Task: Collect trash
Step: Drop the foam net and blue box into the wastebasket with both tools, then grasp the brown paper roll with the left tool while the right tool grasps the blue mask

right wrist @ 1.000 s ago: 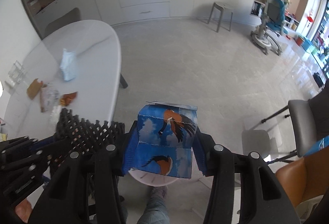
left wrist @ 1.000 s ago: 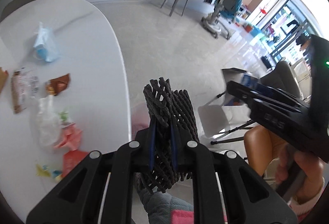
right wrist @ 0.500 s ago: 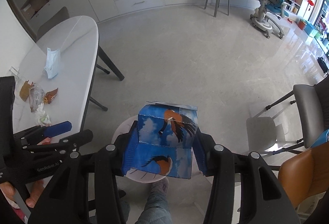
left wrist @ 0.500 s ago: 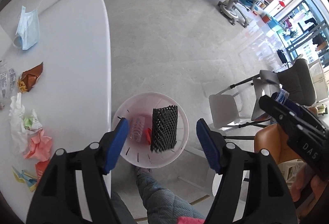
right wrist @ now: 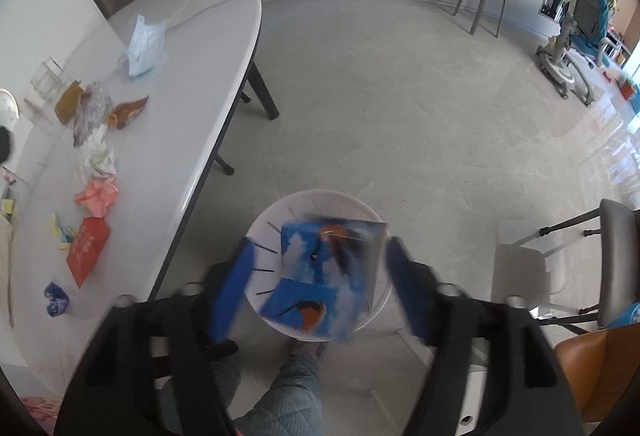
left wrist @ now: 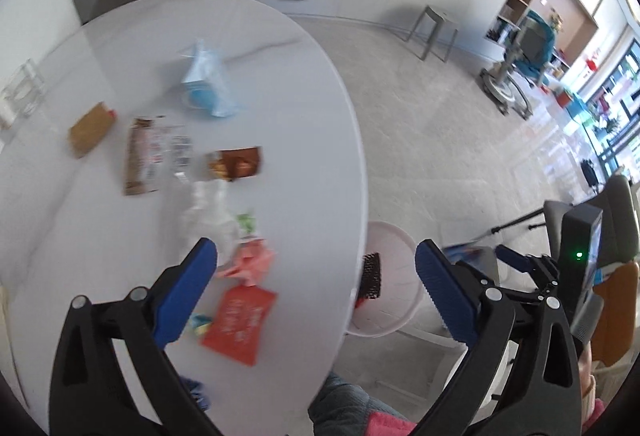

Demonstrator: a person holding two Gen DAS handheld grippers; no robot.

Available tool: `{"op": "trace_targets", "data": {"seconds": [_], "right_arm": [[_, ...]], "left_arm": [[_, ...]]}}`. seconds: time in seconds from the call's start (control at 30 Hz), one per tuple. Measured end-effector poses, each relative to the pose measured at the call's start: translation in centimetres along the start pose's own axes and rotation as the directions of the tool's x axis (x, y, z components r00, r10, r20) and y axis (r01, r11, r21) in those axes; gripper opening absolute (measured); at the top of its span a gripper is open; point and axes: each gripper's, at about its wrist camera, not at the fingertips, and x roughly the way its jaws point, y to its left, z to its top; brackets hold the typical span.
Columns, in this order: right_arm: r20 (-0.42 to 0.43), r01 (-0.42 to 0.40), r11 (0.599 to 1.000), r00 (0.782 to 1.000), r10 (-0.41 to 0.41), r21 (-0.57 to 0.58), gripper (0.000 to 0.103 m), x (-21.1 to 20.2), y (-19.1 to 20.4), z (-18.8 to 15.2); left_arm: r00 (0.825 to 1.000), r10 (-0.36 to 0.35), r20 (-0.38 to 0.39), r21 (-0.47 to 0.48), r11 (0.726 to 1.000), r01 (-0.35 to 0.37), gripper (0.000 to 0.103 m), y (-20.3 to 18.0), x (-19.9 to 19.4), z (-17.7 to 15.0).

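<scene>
Both grippers spread wide over table edge and bin.
Right gripper (right wrist: 320,284): jaws just opened, blue bird box (right wrist: 324,272) loose between them above white bin (right wrist: 276,208), centre frame. Left gripper (left wrist: 316,268): jaws just opened, nothing between; only its view shows black mesh sleeve (left wrist: 371,276) in bin.

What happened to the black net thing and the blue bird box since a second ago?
The left gripper opened, dropped the black foam net into the white round bin, then swung back over the white oval table. The right gripper has just been opening, and the blue bird-print carton is dropping into the bin. The wrappers and blue face mask stayed put.
</scene>
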Motion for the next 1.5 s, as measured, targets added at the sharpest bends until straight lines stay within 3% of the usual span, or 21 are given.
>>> {"op": "trace_targets", "data": {"seconds": [0.2, 0.33, 0.5, 0.7, 0.93, 1.1, 1.4, 1.5], "right_arm": [[0.062, -0.009, 1.000, 0.998, 0.008, 0.019, 0.100, -2.3, 2.4, 0.9], [0.126, -0.025, 0.999, 0.992, 0.020, 0.034, 0.100, -4.8, 4.6, 2.6], [0.190, -0.087, 0.995, 0.979, 0.078, 0.041, 0.100, -7.4, 7.7, 4.9], [0.222, -0.135, 0.990, 0.965, 0.142, -0.047, 0.100, -8.4, 13.4, 7.8], [0.211, -0.159, 0.976, 0.959, 0.188, -0.146, 0.100, -7.0, 19.0, 11.0], [0.191, -0.164, 0.966, 0.960, 0.203, -0.201, 0.100, -5.0, 22.0, 14.0], [0.129, -0.158, 0.951, 0.972, 0.198, -0.267, 0.100, 1.2, 25.0, 20.3], [0.112, -0.152, 0.952, 0.976, 0.187, -0.267, 0.100, 3.2, 25.4, 21.7]], "left_arm": [[0.998, 0.043, 0.038, -0.060, 0.997, -0.041, 0.095, 6.2, -3.3, -1.1], [0.996, 0.069, 0.058, -0.091, 0.994, -0.063, 0.095, 9.8, -5.1, -1.8], [0.995, 0.044, 0.085, -0.192, 0.981, -0.026, 0.095, 14.5, -6.7, -1.9], [0.990, 0.091, 0.112, -0.223, 0.973, -0.064, 0.095, 19.1, -7.1, -1.0], [0.979, 0.146, 0.142, -0.223, 0.968, -0.112, 0.095, 23.9, -5.0, 1.5], [0.967, 0.189, 0.170, -0.160, 0.974, -0.162, 0.095, 26.1, -2.1, 4.1], [0.987, 0.117, 0.111, -0.126, 0.987, -0.103, 0.094, 30.6, 6.1, 9.1], [0.991, 0.106, 0.077, -0.085, 0.991, -0.100, 0.088, 31.4, 9.0, 10.4]]}}
